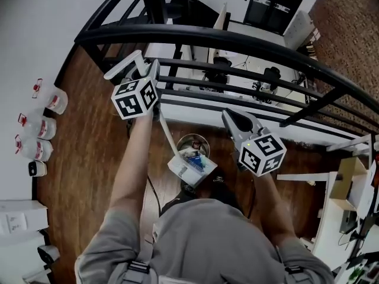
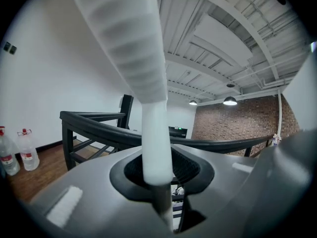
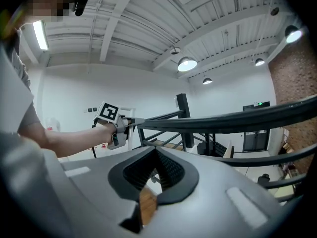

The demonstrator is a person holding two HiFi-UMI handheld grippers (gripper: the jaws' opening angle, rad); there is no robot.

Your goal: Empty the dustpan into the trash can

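The dustpan [image 1: 190, 167] hangs low at the foot of its long white handle [image 1: 168, 134]. Its mouth faces up and there are blue and white scraps inside. In the head view it overlaps the near edge of the small round trash can [image 1: 185, 139], which stands on the wood floor [image 1: 95, 158] just before the black railing [image 1: 237, 40]. Nothing looks tipped out yet.

The left claw [image 2: 157, 175] pinches the handle just below its ribbed grip, and that single pinch carries the whole pan. The right claw [image 3: 154, 175] is off to the side with its jaws pressed almost together and nothing between them, so it does not steady the pan.

The likeliest slip is a miss. The can's mouth looks no wider than the pan, so a tilt made before the pan's lip is over the opening would probably drop the scraps onto the floor. A quick tilt could also set the pan swinging on its long handle and fling the lighter bits past the can towards the railing.

The smooth round handle may twist or slide in the pinch as the weight shifts, turning the pan the wrong way. The pan's edge could also knock the rim and tip the light can over. Up high, the handle's top end is close to the rail and might strike it.
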